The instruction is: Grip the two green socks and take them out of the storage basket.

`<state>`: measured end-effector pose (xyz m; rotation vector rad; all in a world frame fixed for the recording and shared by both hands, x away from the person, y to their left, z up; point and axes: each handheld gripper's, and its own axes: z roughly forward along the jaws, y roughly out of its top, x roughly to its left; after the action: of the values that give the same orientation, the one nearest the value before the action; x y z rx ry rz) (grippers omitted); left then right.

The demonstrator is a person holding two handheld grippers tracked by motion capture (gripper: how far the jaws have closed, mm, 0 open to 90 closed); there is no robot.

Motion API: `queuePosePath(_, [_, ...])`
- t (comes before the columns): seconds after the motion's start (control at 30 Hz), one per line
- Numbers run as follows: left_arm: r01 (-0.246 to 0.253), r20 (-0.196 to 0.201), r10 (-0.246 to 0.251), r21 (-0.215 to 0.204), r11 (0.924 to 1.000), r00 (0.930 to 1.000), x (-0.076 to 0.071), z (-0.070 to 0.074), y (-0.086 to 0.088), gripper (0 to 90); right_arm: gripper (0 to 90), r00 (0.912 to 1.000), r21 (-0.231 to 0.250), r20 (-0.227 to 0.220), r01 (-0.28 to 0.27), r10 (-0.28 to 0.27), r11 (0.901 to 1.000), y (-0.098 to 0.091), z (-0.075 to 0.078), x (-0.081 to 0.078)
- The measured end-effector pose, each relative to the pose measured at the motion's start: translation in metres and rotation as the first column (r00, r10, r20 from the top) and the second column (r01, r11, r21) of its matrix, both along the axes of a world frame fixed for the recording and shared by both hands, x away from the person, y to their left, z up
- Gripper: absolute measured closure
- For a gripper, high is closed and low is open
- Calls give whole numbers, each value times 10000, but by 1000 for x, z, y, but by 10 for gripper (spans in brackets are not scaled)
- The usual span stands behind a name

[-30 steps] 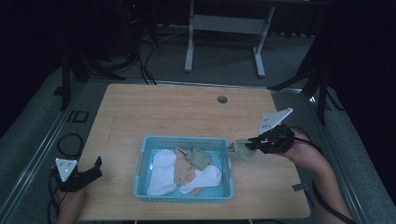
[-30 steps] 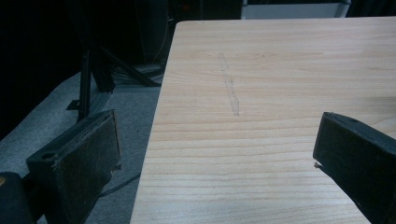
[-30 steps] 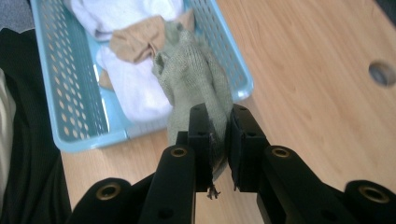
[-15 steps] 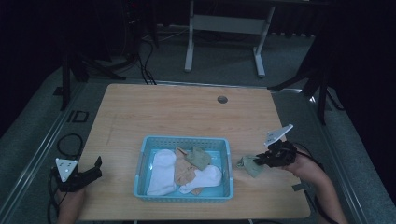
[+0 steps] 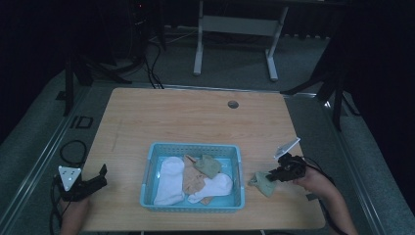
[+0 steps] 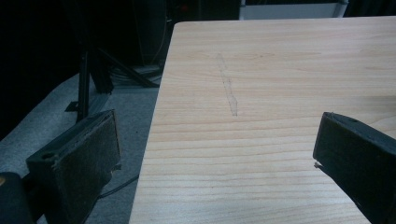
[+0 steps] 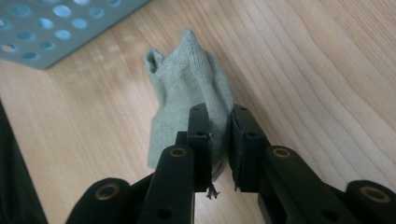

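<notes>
Low over the wooden tabletop point(image 5: 195, 117), the right hand-held gripper point(image 5: 272, 176) has its jaws pinched nearly closed on a grey-green sock point(image 5: 263, 183), which lies crumpled on the wood just beside the right wall of a light blue perforated basket point(image 5: 148, 171). From the right gripper view, the sock's point(image 7: 191, 88) knit fabric is squeezed between the two black jaws while the rest of it rests on the tabletop, its open cuff pointing toward the corner of the basket point(image 7: 56, 28). Inside the basket lie a white sock point(image 5: 169, 178) along the left, a tan sock point(image 5: 192, 180) in the middle, a second white sock point(image 5: 214, 187) toward the near right, and another grey-green sock point(image 5: 208, 165) toward the far side. At the tabletop's near left corner, the left hand-held gripper point(image 5: 95, 182) is held by a hand point(image 5: 74, 215) with its jaws spread wide and nothing between them; the left gripper view looks past those parted jaws across bare wood at the tabletop's left edge, with grey floor point(image 6: 46, 126) beyond it.
</notes>
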<state>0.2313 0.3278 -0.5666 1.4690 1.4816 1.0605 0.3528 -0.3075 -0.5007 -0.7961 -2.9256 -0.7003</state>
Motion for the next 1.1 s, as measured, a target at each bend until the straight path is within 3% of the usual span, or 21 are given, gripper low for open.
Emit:
queuePosePath(0.03, [-6, 1, 6, -16, 10000, 10000, 0, 0, 0, 3, 702, 9998, -10, 93, 153, -153, 9999, -2, 0, 1])
queuePosePath(0.1, [-1, -12, 1, -2, 10000, 10000, 0, 0, 0, 4, 660, 9995, -29, 209, 257, -256, 9997, -3, 2, 2])
queuePosePath(0.17, [-9, -23, 9, -2, 10000, 10000, 0, 0, 0, 4, 585, 9963, -58, 697, 503, -497, 9987, -5, 12, 2])
queuePosePath(0.3, [-12, -33, 12, -15, 10000, 10000, 0, 0, 0, 4, 548, 9947, 123, 969, 330, -340, 9994, -2, 28, -1])
queuePosePath(0.63, [-16, -33, 16, -13, 10000, 10000, 0, 0, 0, 3, 529, 9920, 482, 1241, -274, 212, 9985, 24, 63, -3])
queuePosePath(1.1, [-5, -23, 5, -2, 10000, 10000, 0, 0, 0, 3, 532, 9758, 442, 1848, -1272, 1170, 9909, 71, 84, 2])
